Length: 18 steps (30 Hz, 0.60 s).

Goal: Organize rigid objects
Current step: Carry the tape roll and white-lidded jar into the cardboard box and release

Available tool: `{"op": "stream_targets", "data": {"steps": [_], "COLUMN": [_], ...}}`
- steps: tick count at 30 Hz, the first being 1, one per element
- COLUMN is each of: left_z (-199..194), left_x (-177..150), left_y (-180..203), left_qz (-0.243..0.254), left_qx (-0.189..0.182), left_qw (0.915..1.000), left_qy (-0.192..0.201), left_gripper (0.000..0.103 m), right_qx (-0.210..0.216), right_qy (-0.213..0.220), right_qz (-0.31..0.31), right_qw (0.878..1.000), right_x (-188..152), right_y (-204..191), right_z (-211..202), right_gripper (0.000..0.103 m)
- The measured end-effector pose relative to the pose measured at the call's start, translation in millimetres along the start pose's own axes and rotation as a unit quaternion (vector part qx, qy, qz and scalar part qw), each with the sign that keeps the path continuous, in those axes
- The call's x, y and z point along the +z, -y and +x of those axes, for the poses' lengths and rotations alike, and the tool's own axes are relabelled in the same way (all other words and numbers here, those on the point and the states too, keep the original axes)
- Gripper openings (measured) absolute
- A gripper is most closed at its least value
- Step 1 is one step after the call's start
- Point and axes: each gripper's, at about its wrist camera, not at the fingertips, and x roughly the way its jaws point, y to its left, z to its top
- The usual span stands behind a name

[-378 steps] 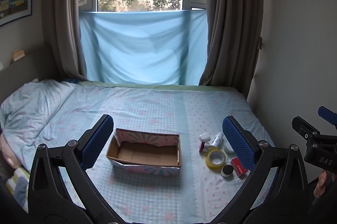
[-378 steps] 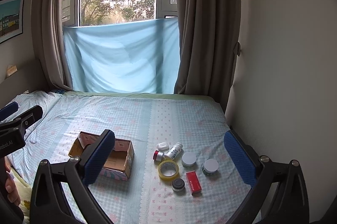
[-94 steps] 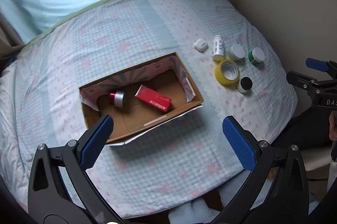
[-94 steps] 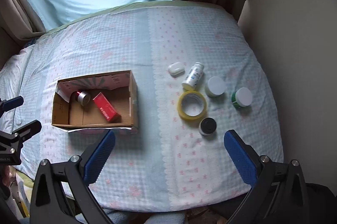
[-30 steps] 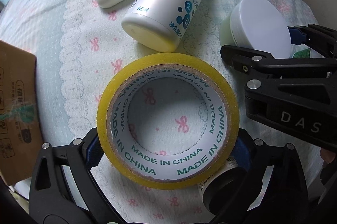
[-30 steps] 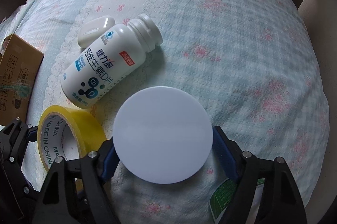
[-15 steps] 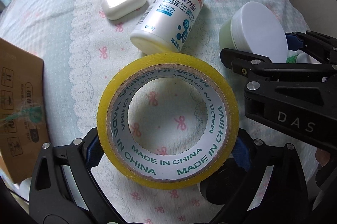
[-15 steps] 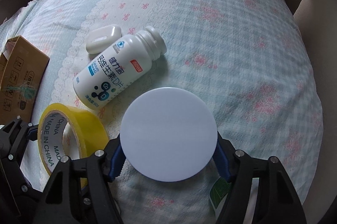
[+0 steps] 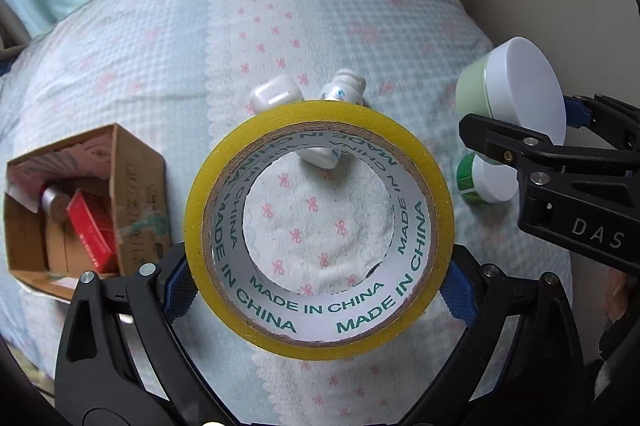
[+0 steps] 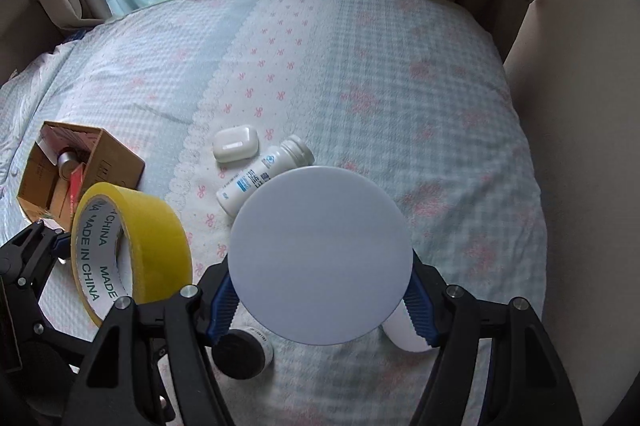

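The yellow roll of packing tape with a white printed core (image 9: 320, 222) is gripped across its width by the left claw (image 9: 318, 286), whose blue pads (image 9: 180, 286) are pressed against its outer sides, and the pale green round jar with a flat white lid (image 10: 320, 254) is clamped between the blue pads (image 10: 418, 302) of the right claw (image 10: 320, 306). Half a second ago both things were seen low over the checked blue and pink bedspread (image 10: 400, 85); both have since been lifted well clear of it, so that more of the bed is now taken in and the open brown cardboard box (image 9: 136, 185) has come fully into sight at the left. Inside the box a red carton (image 9: 90, 230) and a small silver-topped container (image 9: 54, 201) are already lying. On the bed are left a white oblong case (image 10: 235, 143), a white pill bottle on its side (image 10: 264, 173), a black-lidded jar (image 10: 242, 354) and a green-labelled white jar (image 9: 480, 181). The lift is judged to mark the end of a double pick-up, with carriage to the box to follow. Since the box lies to the left, care will probably be needed that the two claws are not crossed or knocked together over its opening.
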Motion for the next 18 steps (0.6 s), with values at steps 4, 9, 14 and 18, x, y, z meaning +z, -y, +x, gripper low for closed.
{"op": "stream_targets", "data": {"steps": [4,9,14,18], "left_z": [-56,-125,-180,-208], "left_x": [6,8,5,-3], "left_y": [-15,-42,-77,-116], "left_qz": [-0.020,-0.030,-0.036,-0.034], "left_qx": [-0.011,-0.002,0.000,0.003], "left_qw": [0.9996,0.9985,0.9972,0.9964], "left_qy": [0.016,0.046,0.065,0.078], "left_gripper": [0.096,0.096,0.096,0.096], "right_qx": [-0.007,-0.004,0.000,0.001], "right_qy": [0.020,0.044,0.061,0.072], "right_qz": [-0.001,-0.005,-0.020,-0.026], "right_qw": [1.000,0.999,0.998,0.997], "right_x": [9,23,35,39], "right_y": [-12,-34,-68,-105], "right_z": [-57,-122,-162,-182], "right_gripper": [0.066,0.066,0.066,0.066]}}
